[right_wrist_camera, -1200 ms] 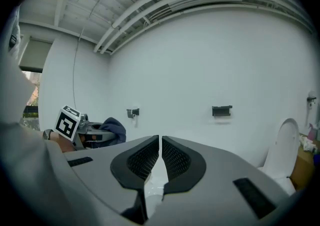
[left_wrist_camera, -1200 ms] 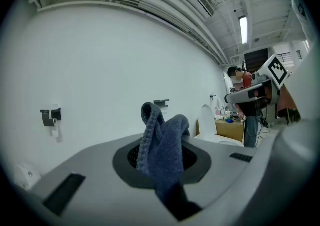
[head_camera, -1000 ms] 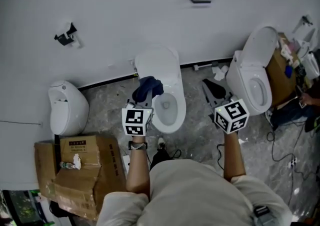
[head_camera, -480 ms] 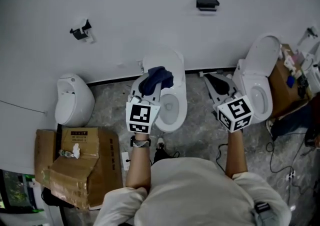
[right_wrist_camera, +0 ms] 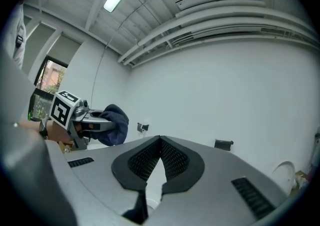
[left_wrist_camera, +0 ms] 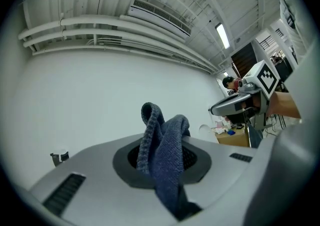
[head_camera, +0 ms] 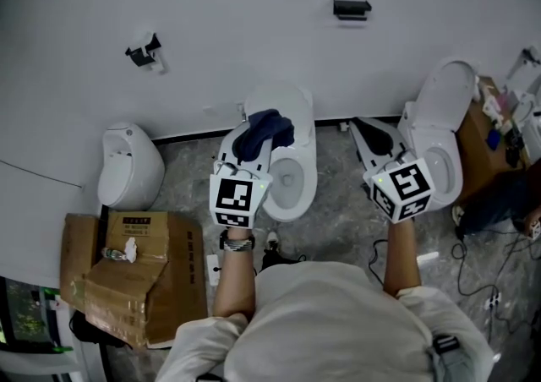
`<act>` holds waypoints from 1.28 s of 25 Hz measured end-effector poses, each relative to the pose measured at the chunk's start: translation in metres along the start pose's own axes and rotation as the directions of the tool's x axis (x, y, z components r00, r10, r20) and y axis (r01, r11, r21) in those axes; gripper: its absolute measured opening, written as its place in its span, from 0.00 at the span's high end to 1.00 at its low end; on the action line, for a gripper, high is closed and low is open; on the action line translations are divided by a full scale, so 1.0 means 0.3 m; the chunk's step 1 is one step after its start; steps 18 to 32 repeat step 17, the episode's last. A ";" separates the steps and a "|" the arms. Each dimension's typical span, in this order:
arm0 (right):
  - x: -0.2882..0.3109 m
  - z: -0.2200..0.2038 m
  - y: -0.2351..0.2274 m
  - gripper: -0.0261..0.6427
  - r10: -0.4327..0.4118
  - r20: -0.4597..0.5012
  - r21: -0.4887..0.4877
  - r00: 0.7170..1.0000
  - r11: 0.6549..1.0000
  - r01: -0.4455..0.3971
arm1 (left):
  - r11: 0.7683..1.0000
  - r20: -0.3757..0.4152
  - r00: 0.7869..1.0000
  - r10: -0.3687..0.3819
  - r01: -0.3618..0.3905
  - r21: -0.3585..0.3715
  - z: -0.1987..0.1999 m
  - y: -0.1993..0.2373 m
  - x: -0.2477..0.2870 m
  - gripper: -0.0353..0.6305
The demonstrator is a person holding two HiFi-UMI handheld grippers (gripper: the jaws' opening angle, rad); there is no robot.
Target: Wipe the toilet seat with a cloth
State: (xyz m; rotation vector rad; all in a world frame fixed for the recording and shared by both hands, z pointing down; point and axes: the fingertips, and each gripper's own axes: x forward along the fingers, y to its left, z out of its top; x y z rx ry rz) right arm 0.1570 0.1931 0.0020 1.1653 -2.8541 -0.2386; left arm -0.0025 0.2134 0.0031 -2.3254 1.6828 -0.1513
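the left gripper [head_camera: 252, 145] has its fingers clenched on a dark blue knitted cloth [head_camera: 264, 130], which bunches up past their tips over the back left of the middle toilet's seat [head_camera: 306, 171]. the seat's long axis runs from the wall toward the person, so the bare rim lies just right of and below the cloth. the right gripper [head_camera: 362, 128], fingers pressed together on nothing, hangs well to the right and is the farther one. whether the cloth touches the seat cannot be told; the gripper hides the left rim.
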 end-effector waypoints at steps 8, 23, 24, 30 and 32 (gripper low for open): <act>-0.010 -0.019 0.003 0.92 0.004 -0.016 -0.005 1.000 1.000 -0.004 | 1.000 0.013 1.000 0.006 -0.006 -0.003 0.014 -0.006 -0.007 0.88; -0.021 -0.030 0.021 0.92 0.009 -0.022 -0.007 1.000 1.000 -0.009 | 1.000 0.026 1.000 -0.002 0.002 -0.002 0.015 -0.018 -0.025 0.88; -0.021 -0.030 0.021 0.92 0.009 -0.022 -0.007 1.000 1.000 -0.009 | 1.000 0.026 1.000 -0.002 0.002 -0.002 0.015 -0.018 -0.025 0.88; -0.021 -0.030 0.021 0.92 0.009 -0.022 -0.007 1.000 1.000 -0.009 | 1.000 0.026 1.000 -0.002 0.002 -0.002 0.015 -0.018 -0.025 0.88; -0.021 -0.030 0.021 0.92 0.009 -0.022 -0.007 1.000 1.000 -0.009 | 1.000 0.026 1.000 -0.002 0.002 -0.002 0.015 -0.018 -0.025 0.88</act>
